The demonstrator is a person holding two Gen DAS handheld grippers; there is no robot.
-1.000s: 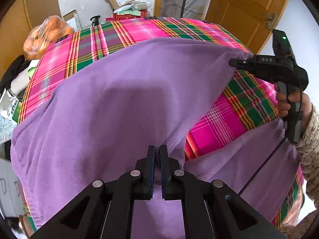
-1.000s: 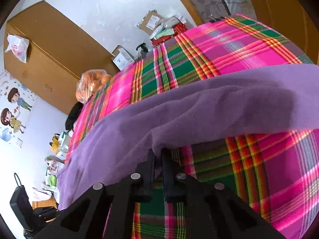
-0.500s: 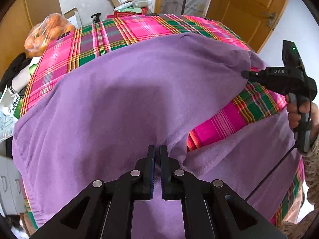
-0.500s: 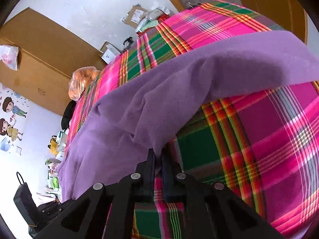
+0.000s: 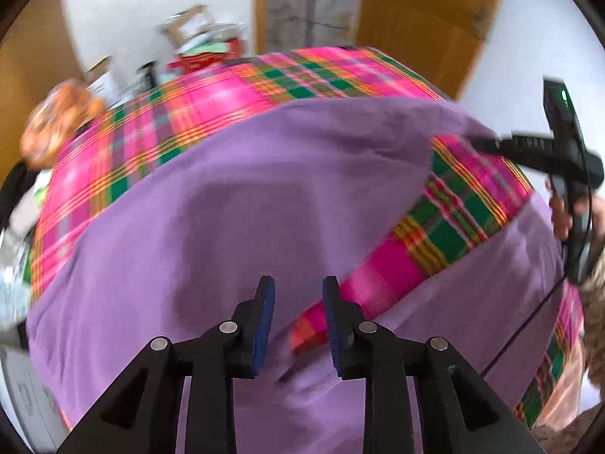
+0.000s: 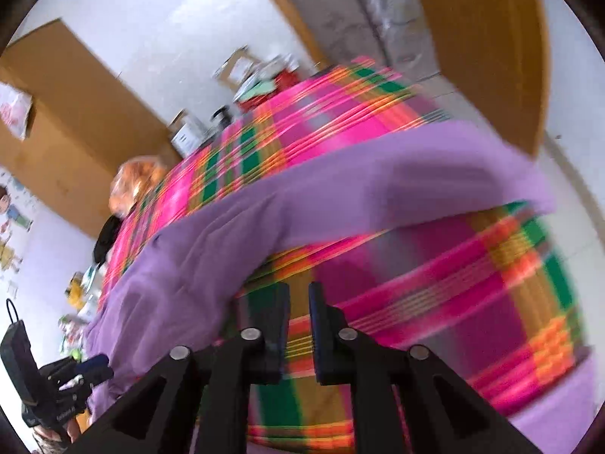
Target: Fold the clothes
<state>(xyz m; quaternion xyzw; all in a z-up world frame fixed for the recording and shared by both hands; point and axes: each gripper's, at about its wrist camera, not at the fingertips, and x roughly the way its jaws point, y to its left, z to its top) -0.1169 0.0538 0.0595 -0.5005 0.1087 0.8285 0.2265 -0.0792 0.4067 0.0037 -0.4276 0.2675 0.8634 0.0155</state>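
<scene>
A purple garment lies spread over the pink and green plaid cloth, one part folded over towards the far side. My left gripper is open just above the garment's near edge, with nothing between its blue pads. The right gripper shows at the right, held in a hand, its tip at the garment's far right corner. In the right wrist view my right gripper stands slightly open over bare plaid cloth, the purple garment just to its left. The left gripper is at the lower left. Both views are blurred.
A bag of orange things sits at the table's far left corner. Boxes and clutter are stacked against the wall behind the table. A wooden door stands behind on the right and a wooden wardrobe on the left.
Both grippers opened and let go of the purple garment. The folded part now rests on the table. Both cameras are moving, which blurs the views.
</scene>
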